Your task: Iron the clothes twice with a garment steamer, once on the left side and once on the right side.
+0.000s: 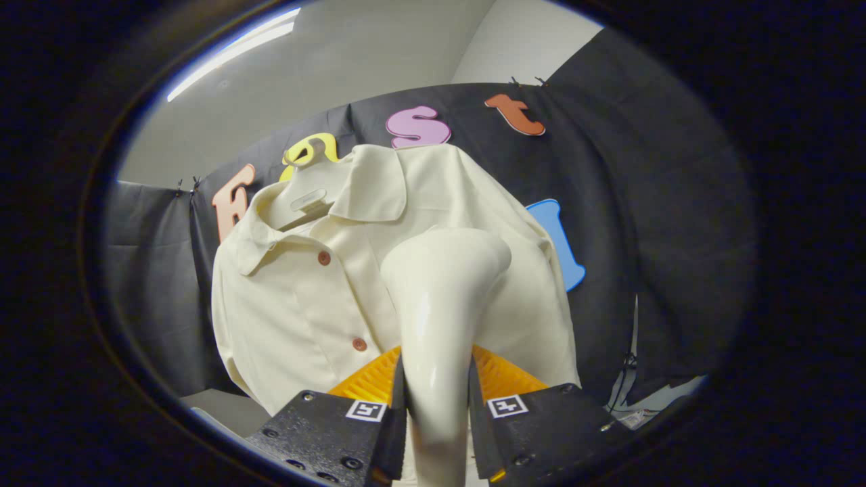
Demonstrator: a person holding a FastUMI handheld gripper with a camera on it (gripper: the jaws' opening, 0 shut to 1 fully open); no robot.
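Shirt (298, 297), cream with a wide collar, is hanging on a hanger (308, 201) in front of the black cloth wall (649, 203), and it is sitting just beyond the fingers. On its left half, two brown buttons (324, 258) are running down the front. In the middle, the steamer (440, 304), a glossy cream tool with a broad head, is rising up between the fingers, and its head is covering the right half of the shirt. The gripper (436, 406) is clamping on the narrow handle of the steamer, one finger pressing on each side. To the right, a thin cable (626, 379) is hanging down along the wall.
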